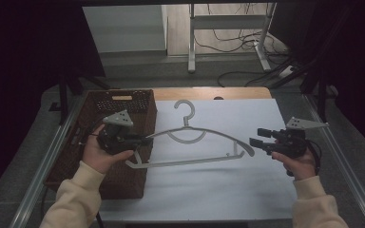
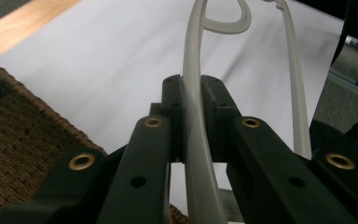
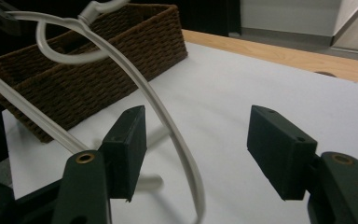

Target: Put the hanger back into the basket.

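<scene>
A pale grey plastic hanger (image 1: 218,133) hangs just above the white table cover, its hook (image 1: 186,111) pointing to the far side. My left gripper (image 1: 147,140) is shut on the hanger's left shoulder, by the basket's right edge. In the left gripper view the hanger's arm (image 2: 193,126) is pinched between both pads of the left gripper (image 2: 193,93). At the hanger's right end my right gripper (image 1: 256,137) stands open. In the right gripper view the hanger's arm (image 3: 168,121) curves down through the gap of that gripper (image 3: 198,140), and neither pad touches it.
A brown wicker basket (image 1: 123,102) stands at the table's left side, under my left hand. The white cover (image 1: 209,190) spreads over the table, with a wooden strip (image 1: 209,92) at the far edge. Metal rails run along both sides. Cables and a stand's legs lie on the floor beyond.
</scene>
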Action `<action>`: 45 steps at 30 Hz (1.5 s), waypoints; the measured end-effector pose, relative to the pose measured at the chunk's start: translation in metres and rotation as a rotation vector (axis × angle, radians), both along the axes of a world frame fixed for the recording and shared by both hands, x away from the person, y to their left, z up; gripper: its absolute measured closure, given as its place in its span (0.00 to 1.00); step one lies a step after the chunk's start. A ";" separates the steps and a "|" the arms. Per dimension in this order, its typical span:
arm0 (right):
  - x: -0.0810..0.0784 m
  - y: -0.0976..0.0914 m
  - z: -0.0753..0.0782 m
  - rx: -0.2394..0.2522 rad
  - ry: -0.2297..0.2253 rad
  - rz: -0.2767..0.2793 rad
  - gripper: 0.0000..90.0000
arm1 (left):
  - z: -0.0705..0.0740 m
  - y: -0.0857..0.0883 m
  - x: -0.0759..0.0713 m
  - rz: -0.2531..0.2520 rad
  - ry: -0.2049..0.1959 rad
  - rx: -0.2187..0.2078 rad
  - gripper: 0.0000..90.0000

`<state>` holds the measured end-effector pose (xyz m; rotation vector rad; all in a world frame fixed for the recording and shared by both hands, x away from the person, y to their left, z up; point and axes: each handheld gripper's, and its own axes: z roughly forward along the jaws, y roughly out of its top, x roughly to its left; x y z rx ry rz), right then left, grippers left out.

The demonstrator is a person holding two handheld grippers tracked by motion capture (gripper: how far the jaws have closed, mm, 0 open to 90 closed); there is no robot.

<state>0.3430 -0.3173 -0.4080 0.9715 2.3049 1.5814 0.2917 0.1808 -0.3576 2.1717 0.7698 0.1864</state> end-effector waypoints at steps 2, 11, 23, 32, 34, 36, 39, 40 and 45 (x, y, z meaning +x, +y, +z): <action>0.000 -0.002 -0.001 -0.003 0.001 -0.005 0.41 | 0.001 0.005 -0.001 0.009 0.001 -0.012 0.90; 0.003 -0.010 -0.007 0.007 0.021 -0.034 0.41 | 0.004 0.021 -0.004 0.059 -0.024 -0.058 0.90; 0.004 -0.003 -0.015 -0.066 0.033 -0.036 0.32 | 0.003 0.051 -0.012 0.136 -0.045 -0.097 0.90; 0.004 0.000 -0.023 -0.121 0.049 -0.066 0.28 | 0.005 0.077 -0.020 0.193 -0.065 -0.140 0.90; 0.004 -0.001 -0.023 -0.125 0.049 -0.067 0.28 | 0.005 0.081 -0.021 0.204 -0.067 -0.143 0.90; 0.004 -0.001 -0.024 -0.131 0.051 -0.073 0.27 | 0.004 0.085 -0.022 0.217 -0.069 -0.149 0.90; 0.004 -0.001 -0.026 -0.137 0.056 -0.078 0.27 | 0.003 0.091 -0.024 0.238 -0.071 -0.162 0.90; 0.004 -0.001 -0.026 -0.138 0.058 -0.078 0.27 | 0.002 0.094 -0.025 0.244 -0.071 -0.166 0.90; 0.005 -0.001 -0.028 -0.145 0.067 -0.078 0.26 | 0.001 0.105 -0.028 0.276 -0.074 -0.184 0.90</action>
